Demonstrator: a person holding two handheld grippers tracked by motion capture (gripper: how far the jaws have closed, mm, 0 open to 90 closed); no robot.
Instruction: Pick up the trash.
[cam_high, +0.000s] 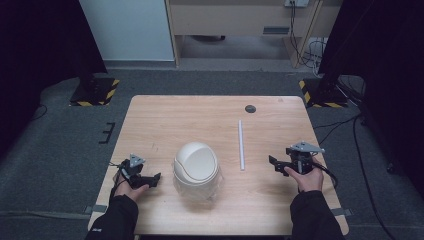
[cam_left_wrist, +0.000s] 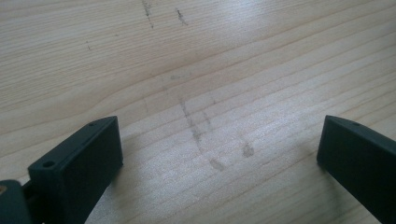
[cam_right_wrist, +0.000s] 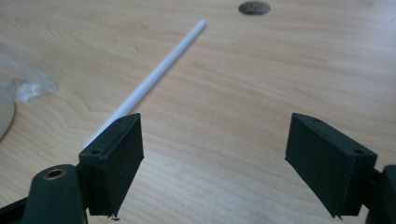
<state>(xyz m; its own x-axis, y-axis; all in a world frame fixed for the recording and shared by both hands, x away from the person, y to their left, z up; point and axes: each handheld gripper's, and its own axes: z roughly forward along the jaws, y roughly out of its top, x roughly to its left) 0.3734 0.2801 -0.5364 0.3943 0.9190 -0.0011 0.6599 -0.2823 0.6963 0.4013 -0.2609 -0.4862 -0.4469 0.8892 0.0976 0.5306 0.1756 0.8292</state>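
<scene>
I've got both sets of jaws spread with nothing between them: left gripper (cam_high: 156, 178) beside the white bin (cam_high: 196, 170), right gripper (cam_high: 273, 163) near the white rod (cam_high: 241, 144).

A lab: black curtains (cam_high: 35, 45), hazard-striped stand bases (cam_high: 95, 91), floor cables (cam_high: 312, 52), lone wooden table (cam_high: 190, 115).

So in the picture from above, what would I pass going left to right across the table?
Left tool → white domed bin with clear plastic around its base → thin white stick → right tool. The small dark round spot sits farther back, just right of the stick.
</scene>
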